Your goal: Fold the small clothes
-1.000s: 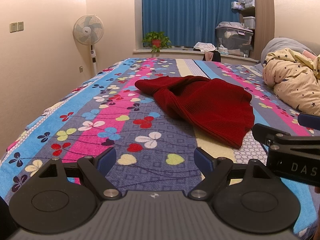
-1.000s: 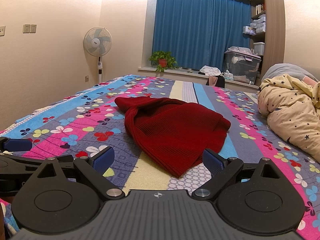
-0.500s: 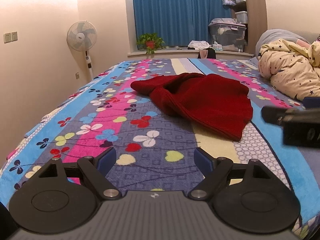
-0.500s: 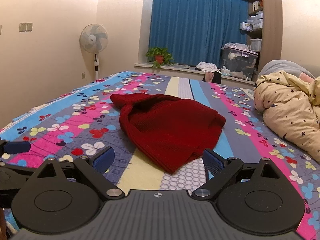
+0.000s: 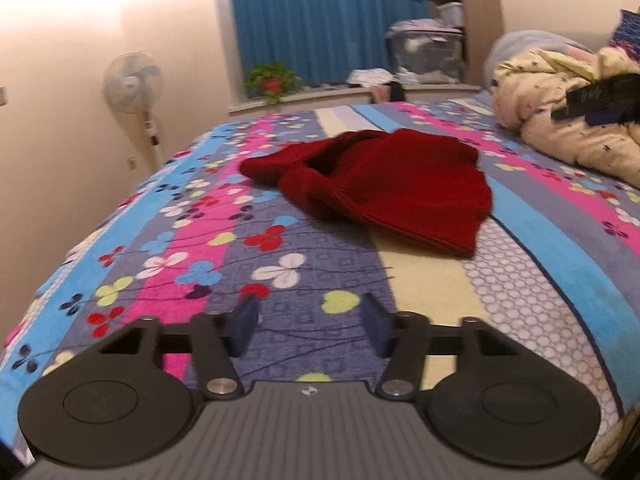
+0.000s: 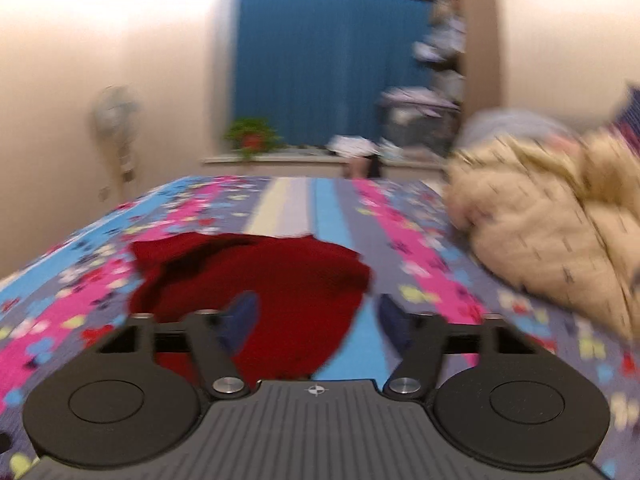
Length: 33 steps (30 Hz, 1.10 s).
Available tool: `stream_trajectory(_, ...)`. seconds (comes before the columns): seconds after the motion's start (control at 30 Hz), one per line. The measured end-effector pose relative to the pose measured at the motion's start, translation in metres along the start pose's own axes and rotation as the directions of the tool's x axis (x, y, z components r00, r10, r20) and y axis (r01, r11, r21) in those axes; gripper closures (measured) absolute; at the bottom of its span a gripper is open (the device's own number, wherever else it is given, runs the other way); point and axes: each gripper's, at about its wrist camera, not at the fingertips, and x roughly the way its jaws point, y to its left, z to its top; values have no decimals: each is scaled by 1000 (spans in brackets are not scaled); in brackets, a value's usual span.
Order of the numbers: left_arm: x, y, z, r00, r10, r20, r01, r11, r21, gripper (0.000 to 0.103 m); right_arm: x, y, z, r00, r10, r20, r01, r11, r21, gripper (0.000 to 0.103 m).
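A red knit [image 5: 392, 188] lies rumpled on the flowered bed [image 5: 224, 248], well ahead of the left hand-held gripper [image 5: 310, 326], whose jaws are closing with only bedspread between them. The right hand-held gripper [image 6: 316, 322] (its view is blurred) hangs over the knit's near edge, jaws closing too, pinching nothing. A cream quilt [image 6: 552, 216] is heaped to the right.

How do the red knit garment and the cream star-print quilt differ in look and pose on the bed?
The red knit garment is one dark, solid colour; the cream star-print quilt is pale with small dark stars. The garment lies low and crumpled mid-bed; the quilt is bunched into a tall heap at the right edge. The garment looks much smaller than the quilt. Both rest unfolded on the striped floral bedspread, untouched by either gripper.
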Motion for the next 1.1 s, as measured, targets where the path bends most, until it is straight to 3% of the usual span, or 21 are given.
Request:
stream_trajectory(0.03, 3, -1, 2, 1000, -19, -1, 19, 1000, 3, 54, 10, -7, -2, 998, -18, -67, 21, 999, 50, 59)
stream_trajectory(0.1, 17, -5, 10, 998, -69, -13, 69, 998, 8, 55, 14, -21, 2, 997, 38, -67, -27, 986, 164, 60)
stream_trajectory(0.2, 48, -14, 26, 986, -156, -53, 154, 987, -40, 55, 20, -22, 7, 999, 19, -45, -13, 992, 128, 59)
stream_trajectory(0.3, 90, -27, 43, 977, -188, -97, 177, 978, -112, 55, 30, -28, 9, 995, 53, -79, -40, 985, 167, 59)
stream_trajectory(0.47, 155, -42, 61, 978, -148, -148, 117, 973, -201, 53, 44, -26, 14, 989, 55, -140, -30, 984, 174, 55)
stream_trajectory(0.57, 186, -54, 68, 981, -98, -168, 52, 964, -260, 42, 52, -27, 14, 983, 43, -179, -12, 985, 171, 51)
stream_trajectory(0.8, 232, -77, 72, 968, -43, -248, -53, 928, -368, 39, 65, -32, 12, 969, 18, -247, 19, 989, 147, 45)
stream_trajectory(0.9, 238, -85, 73, 969, -10, -245, -86, 922, -377, 39, 69, -33, 11, 963, 14, -268, 23, 991, 135, 44)
stream_trajectory(0.97, 240, -93, 74, 973, -17, -229, -69, 930, -362, 46, 72, -32, 9, 959, 14, -282, 23, 992, 126, 44)
stream_trajectory(1.03, 241, -99, 76, 977, -40, -209, -36, 938, -345, 79, 74, -31, 9, 956, 15, -291, 20, 993, 116, 44)
stream_trajectory(1.1, 239, -101, 77, 977, -71, -201, -3, 939, -344, 90, 75, -30, 8, 955, 20, -295, 13, 994, 111, 44)
